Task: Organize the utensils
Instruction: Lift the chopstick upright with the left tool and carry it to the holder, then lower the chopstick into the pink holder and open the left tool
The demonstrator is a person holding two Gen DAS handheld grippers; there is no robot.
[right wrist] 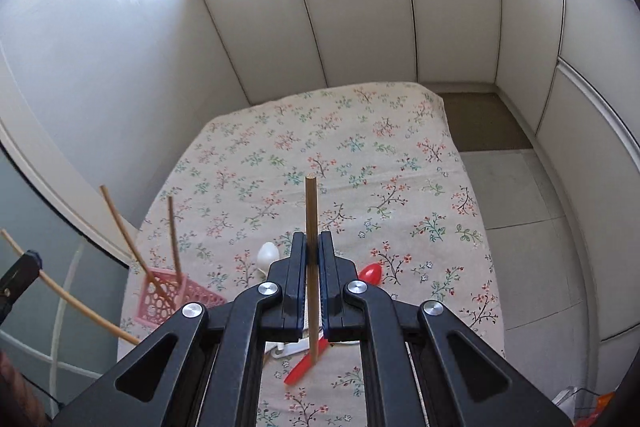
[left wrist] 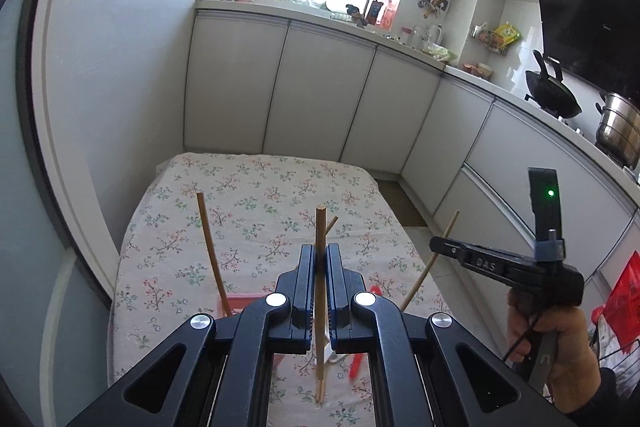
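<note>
Now, left tongs (left wrist: 320, 259): clamped on an upright wooden chopstick (left wrist: 320, 267).
Right tongs (right wrist: 313, 253): clamped on a second chopstick (right wrist: 311, 247), held upright over the floral counter (right wrist: 400, 155).
Pink basket (right wrist: 188, 297): near the counter's left edge, two chopsticks standing inside.
Red spoon (right wrist: 370, 273), white spoon (right wrist: 267, 254): lying on the counter.

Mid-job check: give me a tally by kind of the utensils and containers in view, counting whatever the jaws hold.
Chopsticks: 4. One in the left gripper, one in the right gripper, two standing chopsticks in the basket.
Spoons: 2, a white spoon and a red spoon.
Baskets: 1, the pink basket.
Total: 7
</note>
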